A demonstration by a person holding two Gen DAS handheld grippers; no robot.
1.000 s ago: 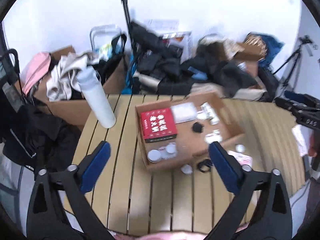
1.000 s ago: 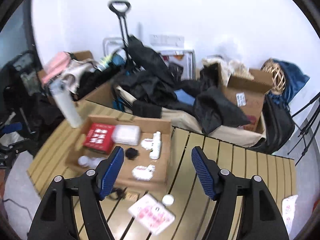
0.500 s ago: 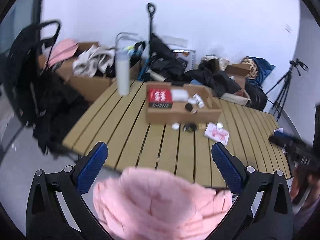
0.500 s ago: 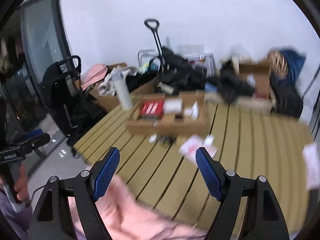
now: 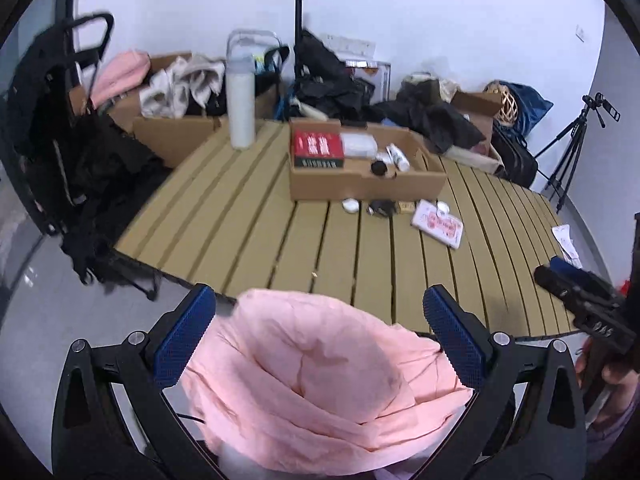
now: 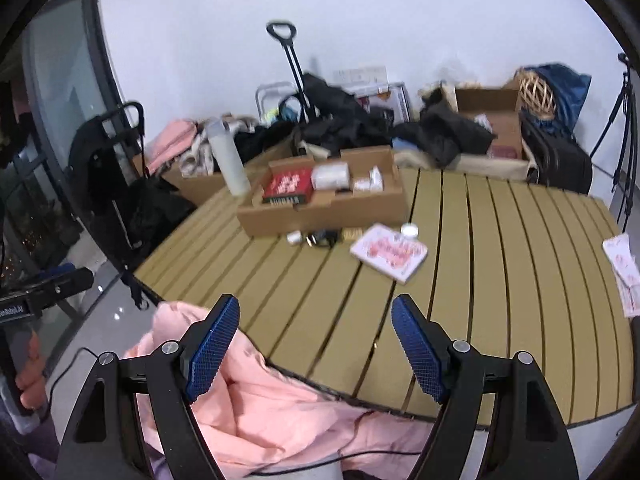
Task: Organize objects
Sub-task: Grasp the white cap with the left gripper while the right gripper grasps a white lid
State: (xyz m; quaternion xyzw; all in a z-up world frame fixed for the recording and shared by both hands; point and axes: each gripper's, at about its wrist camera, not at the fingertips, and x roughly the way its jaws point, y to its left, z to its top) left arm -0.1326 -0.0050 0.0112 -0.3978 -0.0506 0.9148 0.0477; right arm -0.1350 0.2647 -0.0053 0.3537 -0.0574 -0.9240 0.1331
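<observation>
A shallow cardboard box (image 5: 366,186) (image 6: 320,210) stands on the slatted wooden table (image 5: 280,240) (image 6: 500,248). It holds a red box (image 5: 318,148) (image 6: 288,184), a white packet (image 5: 357,145) and small bottles. In front of it lie a white jar (image 5: 351,205), a black item (image 5: 382,208) and a pink-patterned card (image 5: 438,223) (image 6: 388,252). My left gripper (image 5: 320,342) is open and empty, off the table's near edge above pink cloth (image 5: 320,384). My right gripper (image 6: 316,350) is open and empty over the near edge.
A tall white bottle (image 5: 240,104) (image 6: 228,162) stands at the table's far left. Boxes of clothes and dark bags (image 5: 332,84) crowd behind the table. A black cart (image 5: 60,120) stands left, a tripod (image 5: 576,140) right. More patterned cards (image 6: 622,268) lie at the right edge.
Both grippers have pulled back from the box toward the table's near edge and lowered. Pink cloth has come into view beneath them. Both stayed open.
</observation>
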